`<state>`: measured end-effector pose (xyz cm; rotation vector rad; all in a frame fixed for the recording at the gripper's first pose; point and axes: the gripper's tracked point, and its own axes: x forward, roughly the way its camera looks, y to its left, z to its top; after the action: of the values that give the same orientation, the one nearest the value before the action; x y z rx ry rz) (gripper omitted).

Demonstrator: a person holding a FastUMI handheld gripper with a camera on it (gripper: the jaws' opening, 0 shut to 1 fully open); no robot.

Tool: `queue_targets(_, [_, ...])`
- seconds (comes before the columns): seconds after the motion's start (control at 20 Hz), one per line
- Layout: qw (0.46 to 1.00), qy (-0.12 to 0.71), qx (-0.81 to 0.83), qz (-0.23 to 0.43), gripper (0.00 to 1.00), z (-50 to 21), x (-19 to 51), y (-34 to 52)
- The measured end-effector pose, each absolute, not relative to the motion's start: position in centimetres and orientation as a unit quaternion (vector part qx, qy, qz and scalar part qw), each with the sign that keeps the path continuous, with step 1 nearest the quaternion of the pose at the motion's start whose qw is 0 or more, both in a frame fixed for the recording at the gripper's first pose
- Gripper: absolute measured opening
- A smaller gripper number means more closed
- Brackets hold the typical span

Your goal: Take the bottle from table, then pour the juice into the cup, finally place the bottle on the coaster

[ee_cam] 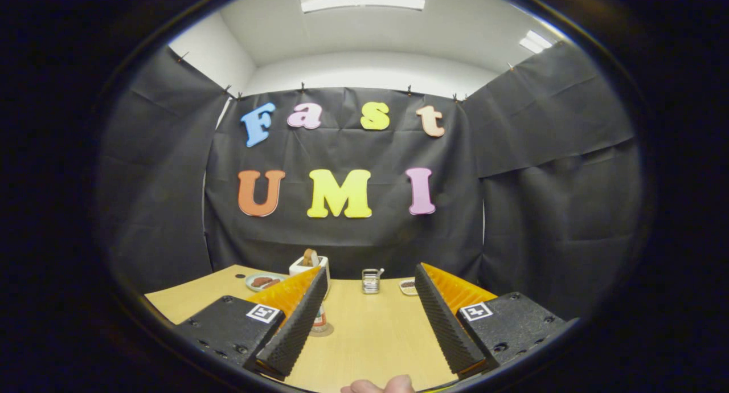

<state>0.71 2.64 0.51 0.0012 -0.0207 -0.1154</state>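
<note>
My gripper [370,272] is open, held above the wooden table [370,342] with nothing between its fingers. A small bottle [320,320] with a reddish label stands upright on a round brownish coaster [326,331]. It is beside the left finger [296,319], on that finger's inner side, and the finger hides most of it. Farther ahead, in line with the gap between the fingers, stands a clear ribbed cup [371,281] with a handle. I cannot tell what is in the cup.
A white toaster [309,265] with bread in it stands at the back left, with a plate of food [263,281] to its left. A small dish [408,286] sits right of the cup. A person's fingertip [380,386] shows below the fingers. Black cloth walls close the booth.
</note>
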Motion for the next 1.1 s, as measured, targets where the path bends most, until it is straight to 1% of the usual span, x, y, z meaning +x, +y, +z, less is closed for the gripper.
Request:
queue_targets(0.6, [0.999,0.005,-0.020,-0.047,0.99,0.1,0.6,4.0])
queue_targets(1.1, [0.998,-0.001,-0.027,-0.050,0.99,0.5,0.5,4.5])
